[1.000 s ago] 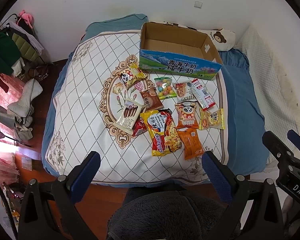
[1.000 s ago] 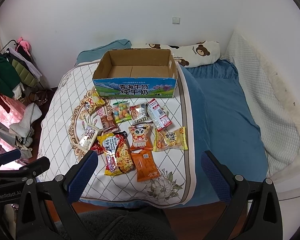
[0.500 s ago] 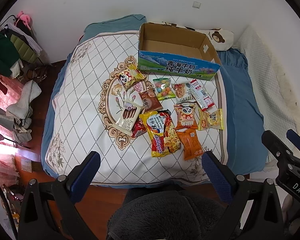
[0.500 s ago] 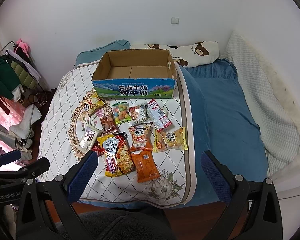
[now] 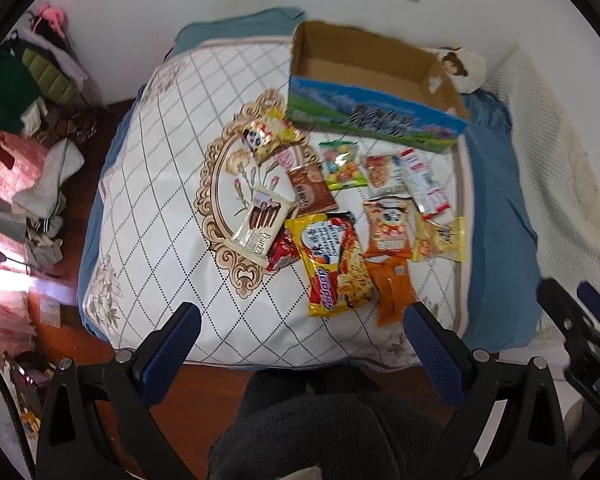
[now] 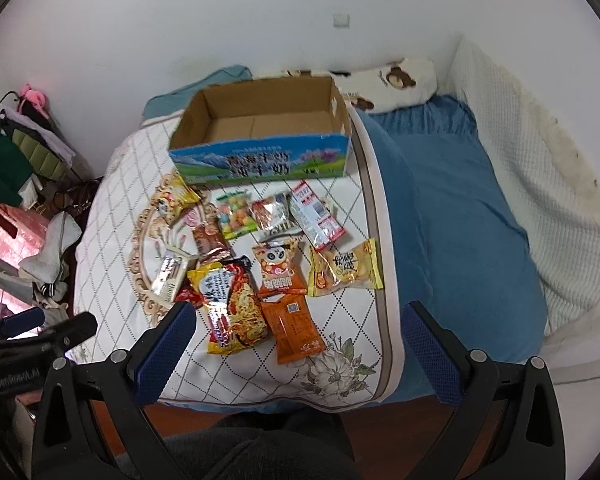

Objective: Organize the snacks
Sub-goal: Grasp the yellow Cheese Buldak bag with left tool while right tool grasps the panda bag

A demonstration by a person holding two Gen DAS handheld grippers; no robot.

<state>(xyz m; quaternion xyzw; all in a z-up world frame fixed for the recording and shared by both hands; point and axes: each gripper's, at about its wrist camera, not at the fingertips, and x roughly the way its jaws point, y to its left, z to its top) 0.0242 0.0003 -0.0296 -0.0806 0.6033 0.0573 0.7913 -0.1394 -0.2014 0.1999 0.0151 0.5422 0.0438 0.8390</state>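
Both views now sit closer to the bed than a second ago: the snack cluster fills more of each frame, and the left wrist view is motion-blurred.

Left gripper (image 5: pixel 300 332): fingers spread wide, nothing between them, held over the near edge of the bed. Right gripper (image 6: pixel 296 332): fingers likewise wide apart and holding nothing, over the near edge of the quilt (image 6: pixel 112 220).

Cardboard box (image 6: pixel 260 136): open top, upright, nothing visible inside, on the far part of the quilt; blue-green printed front wall faces the cameras.

Snacks lie flat on the quilt in front of the box, none inside it:
- yellow panda packet (image 6: pixel 176 200), near the box's left corner
- candy bag (image 6: pixel 236 216) with coloured balls, beside a clear packet (image 6: pixel 272 212)
- long red-white packet (image 6: pixel 316 216), to the right of those
- brown packet (image 6: pixel 210 242)
- white chocolate-stick box (image 6: pixel 170 276), leftmost of the near row
- big yellow noodle bag (image 6: pixel 232 308), partly overlapping a small red packet (image 5: pixel 282 250)
- orange panda packet (image 6: pixel 278 266), its lower edge touching the flat orange packet (image 6: pixel 294 328)
- yellow biscuit packet (image 6: pixel 346 268), at the right side of the cluster

Blue bedsheet (image 6: pixel 460 220) lies to the right of the quilt; a bear pillow (image 6: pixel 396 82) lies behind the box. Clothes pile (image 5: pixel 24 92) at far left, on the floor side.
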